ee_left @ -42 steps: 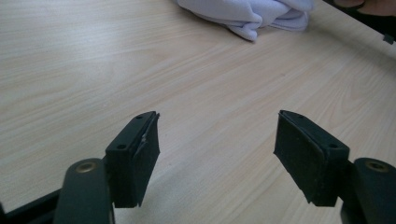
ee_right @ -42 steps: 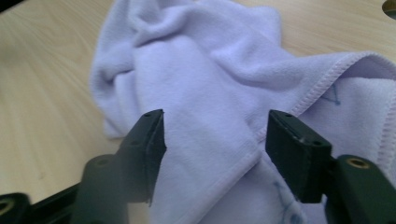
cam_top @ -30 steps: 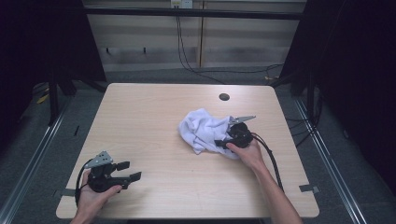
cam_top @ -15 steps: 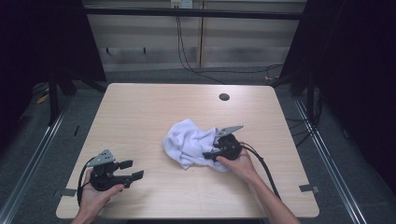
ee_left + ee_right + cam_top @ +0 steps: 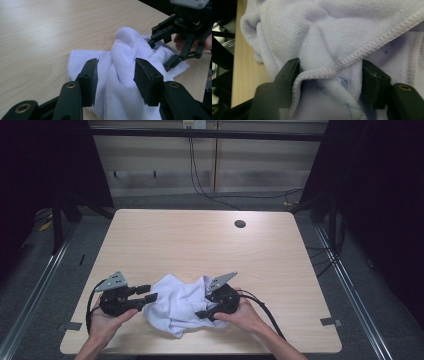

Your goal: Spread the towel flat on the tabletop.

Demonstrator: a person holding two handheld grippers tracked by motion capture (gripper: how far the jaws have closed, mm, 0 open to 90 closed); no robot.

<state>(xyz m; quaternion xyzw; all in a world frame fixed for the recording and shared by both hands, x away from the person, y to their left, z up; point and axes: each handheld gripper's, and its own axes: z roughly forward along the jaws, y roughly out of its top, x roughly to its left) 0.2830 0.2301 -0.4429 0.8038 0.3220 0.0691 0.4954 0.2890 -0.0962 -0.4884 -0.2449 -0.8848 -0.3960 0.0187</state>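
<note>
Roughly early stage, by my reading: the white towel (image 5: 179, 305) lies bunched and rumpled near the front edge of the table (image 5: 200, 245), nothing flattened or folded yet. Left gripper (image 5: 144, 296) sits at the towel's left edge; in the left gripper view its jaws stand wide with a raised ridge of cloth (image 5: 117, 72) between them, pads not pressing it. Right gripper (image 5: 206, 312) is at the towel's right side; in the right gripper view a stitched hem (image 5: 372, 46) and folds of terry lie between its jaws, which stand fairly wide — cloth between them, but whether they actually pinch it I cannot tell. Judgement: both tools are placed to take hold; gripping, lifting and spreading all remain to do. Surface: pale wood-grain tabletop, bare apart from the towel, with a small dark round hole (image 5: 240, 224) near the far right. Room: dim, dark frame posts either side, grey floor, cables (image 5: 200, 185) trailing down from the back wall.
</note>
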